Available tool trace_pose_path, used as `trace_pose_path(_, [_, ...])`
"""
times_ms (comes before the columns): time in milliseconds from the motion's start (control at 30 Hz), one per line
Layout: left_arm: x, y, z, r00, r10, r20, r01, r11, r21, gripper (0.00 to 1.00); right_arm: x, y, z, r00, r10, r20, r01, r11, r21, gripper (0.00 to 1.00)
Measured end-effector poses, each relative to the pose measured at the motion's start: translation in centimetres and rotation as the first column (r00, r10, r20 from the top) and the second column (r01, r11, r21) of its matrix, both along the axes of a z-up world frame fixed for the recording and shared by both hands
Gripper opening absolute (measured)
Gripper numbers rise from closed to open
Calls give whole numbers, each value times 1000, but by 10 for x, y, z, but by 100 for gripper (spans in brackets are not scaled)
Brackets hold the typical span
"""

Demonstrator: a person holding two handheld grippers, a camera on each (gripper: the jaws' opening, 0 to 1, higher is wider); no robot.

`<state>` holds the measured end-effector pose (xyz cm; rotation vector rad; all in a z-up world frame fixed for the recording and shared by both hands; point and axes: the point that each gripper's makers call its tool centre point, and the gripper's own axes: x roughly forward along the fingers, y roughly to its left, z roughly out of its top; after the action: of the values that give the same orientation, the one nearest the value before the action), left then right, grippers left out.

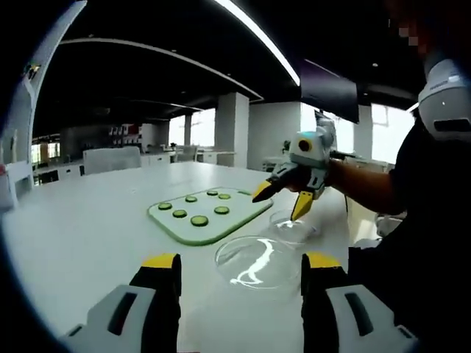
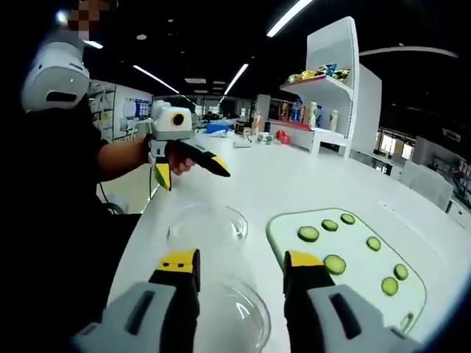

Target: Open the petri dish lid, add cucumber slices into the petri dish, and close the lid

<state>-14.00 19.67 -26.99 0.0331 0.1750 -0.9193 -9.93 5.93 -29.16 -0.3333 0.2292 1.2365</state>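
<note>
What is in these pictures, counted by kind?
Cucumber slices: 7
Clear dish halves: 2
Green board: 1
Hand-held grippers: 2
Total: 12

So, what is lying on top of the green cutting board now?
On the green cutting board lie seven round cucumber slices, flat and apart from each other. The right gripper hides the board's near left corner in the right gripper view.
</note>
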Motion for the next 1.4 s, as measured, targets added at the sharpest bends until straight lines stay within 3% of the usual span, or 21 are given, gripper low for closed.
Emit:
trace_pose_path(233, [-1,9,9,994,105,7,-105,994,-37,66,16,-20,8,994,-111,-11,111,990,88,44])
trace_pose_path(367, [-5,13,7,990,140,-8,-140,990,-27,66,17,-27,11,991,-132,-2,132,988,86,44])
trace_pose_path(567, [-2,28,0,970,244,1,-244,970,-4,66,21,-35,23,985,-167,31,164,983,83,44])
trace_pose_path(733, [-6,28,-2,969,248,-20,-248,968,-40,66,24,-36,29,984,-177,36,172,980,98,43])
trace_pose_path(1067, [-7,36,-3,966,256,-29,-257,965,-49,66,45,-28,25,985,-166,41,166,986,9,37])
trace_pose_path(1267, [-13,30,-15,970,232,-71,-234,971,-35,66,62,-19,26,986,-164,32,165,986,-20,36])
trace_pose_path(1400, [-17,29,-13,971,225,-78,-229,972,-52,66,73,-15,29,984,-174,30,175,984,-28,35])
